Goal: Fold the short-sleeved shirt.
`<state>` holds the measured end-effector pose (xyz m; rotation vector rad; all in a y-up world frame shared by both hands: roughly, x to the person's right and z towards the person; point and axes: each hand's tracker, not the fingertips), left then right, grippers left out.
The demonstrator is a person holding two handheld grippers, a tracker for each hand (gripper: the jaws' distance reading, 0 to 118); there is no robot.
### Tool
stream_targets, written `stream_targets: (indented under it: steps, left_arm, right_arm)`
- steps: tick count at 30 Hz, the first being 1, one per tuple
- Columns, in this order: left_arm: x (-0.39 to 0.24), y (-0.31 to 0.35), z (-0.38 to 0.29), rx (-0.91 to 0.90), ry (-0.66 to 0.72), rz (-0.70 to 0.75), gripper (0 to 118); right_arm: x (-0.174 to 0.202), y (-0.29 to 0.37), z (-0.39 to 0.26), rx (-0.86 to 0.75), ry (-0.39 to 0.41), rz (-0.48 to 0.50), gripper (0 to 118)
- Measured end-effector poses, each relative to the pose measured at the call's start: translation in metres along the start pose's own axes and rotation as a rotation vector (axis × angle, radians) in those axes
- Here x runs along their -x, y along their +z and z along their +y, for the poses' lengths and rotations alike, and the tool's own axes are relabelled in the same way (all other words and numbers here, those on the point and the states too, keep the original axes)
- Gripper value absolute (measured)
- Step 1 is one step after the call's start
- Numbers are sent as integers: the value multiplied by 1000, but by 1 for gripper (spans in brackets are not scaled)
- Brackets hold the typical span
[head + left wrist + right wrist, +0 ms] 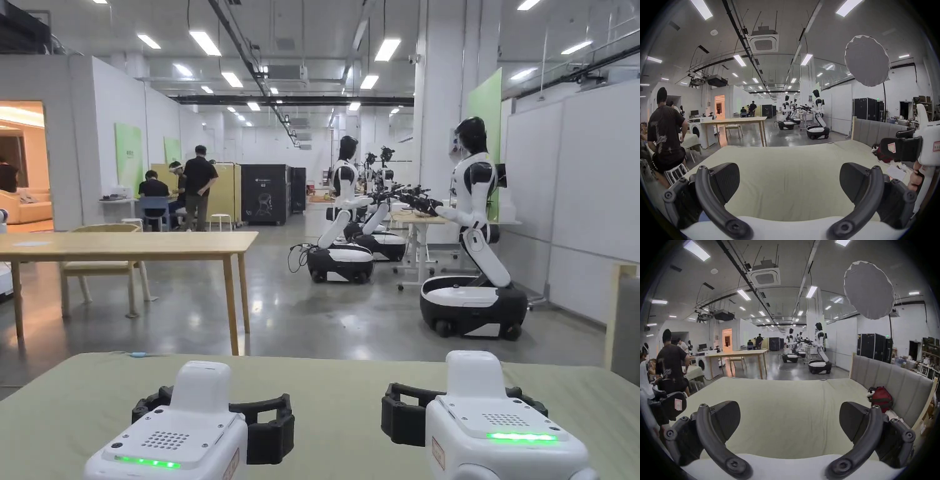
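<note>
Left claw [789, 183]: jaws apart, empty. Right claw [789, 421]: same. Bed [786, 399]: bare ahead; my shirt unseen, folding unstarted.

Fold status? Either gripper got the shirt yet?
Nothing looks done. Left gripper and right gripper both hang open above the pale green bed cover, holding nothing. Red clothes lie bunched by the grey headboard. All folding remains.

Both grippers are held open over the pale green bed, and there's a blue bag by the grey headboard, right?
Not quite: the bag is red, as the right gripper view shows. The left gripper and right gripper are open over the bed, by the headboard.
</note>
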<state>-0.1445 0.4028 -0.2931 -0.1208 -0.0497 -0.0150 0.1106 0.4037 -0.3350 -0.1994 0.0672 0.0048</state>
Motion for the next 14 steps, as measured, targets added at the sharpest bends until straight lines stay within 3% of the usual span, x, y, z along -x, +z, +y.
stream_targets:
  steps: [11, 14]
  left_arm:
    - [0, 0, 1, 1, 11, 0, 118]
    - [0, 0, 2, -2, 9, -1, 118]
  right_arm:
    - [1, 4, -3, -22, 30, 6, 118]
    - [3, 11, -7, -87, 14, -48, 118]
